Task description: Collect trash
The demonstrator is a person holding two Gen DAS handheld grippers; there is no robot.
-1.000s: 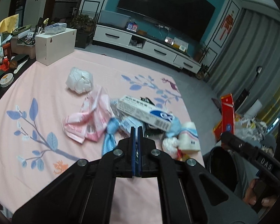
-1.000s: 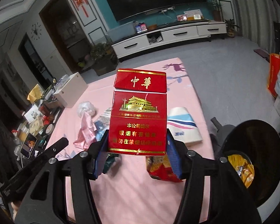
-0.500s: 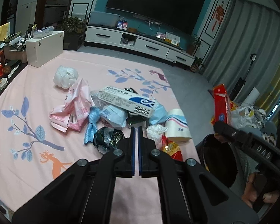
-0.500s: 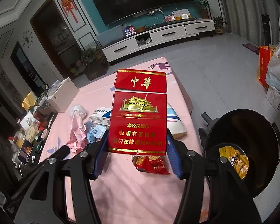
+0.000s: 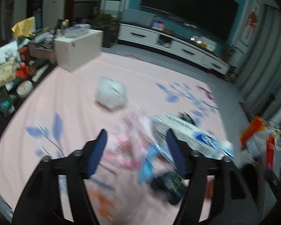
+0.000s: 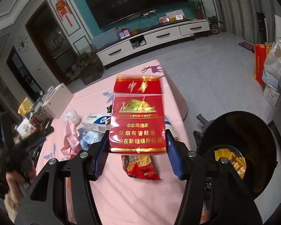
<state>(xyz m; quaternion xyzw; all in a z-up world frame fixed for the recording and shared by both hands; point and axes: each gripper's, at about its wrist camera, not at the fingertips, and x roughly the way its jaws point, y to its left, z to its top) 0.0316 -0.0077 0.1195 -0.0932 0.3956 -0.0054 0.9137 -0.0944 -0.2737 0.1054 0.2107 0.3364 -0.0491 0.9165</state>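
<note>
A large dark flat television screen (image 6: 138, 1) fills the teal wall at the top of the frame. Below it runs a long white low cabinet with black handles (image 6: 155, 37). A white square box (image 5: 77, 49) sits upper left on the pink floral-printed tablecloth (image 5: 69, 101). Grey pleated curtains (image 5: 262, 60) hang at right.

My left gripper (image 5: 135, 136) has just spread its jaws from fully closed to wide, with nothing pinched between them, and I've swung it back over the blurred wrapper pile (image 5: 159, 150) on the pink surface (image 5: 75, 97).
</note>
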